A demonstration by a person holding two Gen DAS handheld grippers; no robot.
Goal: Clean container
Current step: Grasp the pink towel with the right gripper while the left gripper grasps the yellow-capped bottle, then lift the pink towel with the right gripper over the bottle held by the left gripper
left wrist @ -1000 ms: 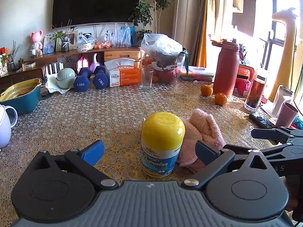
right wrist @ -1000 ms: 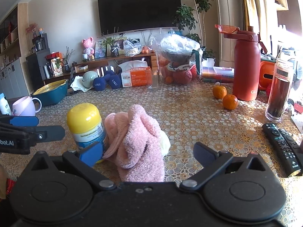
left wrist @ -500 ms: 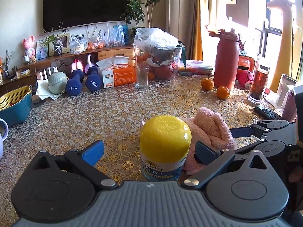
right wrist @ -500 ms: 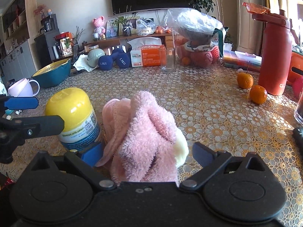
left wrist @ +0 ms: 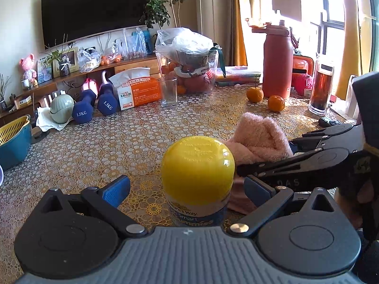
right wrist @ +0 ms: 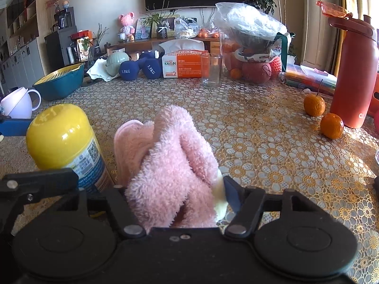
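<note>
Black TV (left wrist: 94,11) on pale wall, wooden console (left wrist: 132,62) below; sunlit window (left wrist: 331,0), yellow curtain (left wrist: 238,19) right.

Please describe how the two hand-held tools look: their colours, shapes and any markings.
The left tool has a grey ribbed body, two black round discs, black linkage arms with silver rivets, and blue finger pads. The right tool is built the same, but its body is black; its side carries pale letters, partly readable as "AS". No cables show. A hand holds it; no sleeve is visible.
</note>
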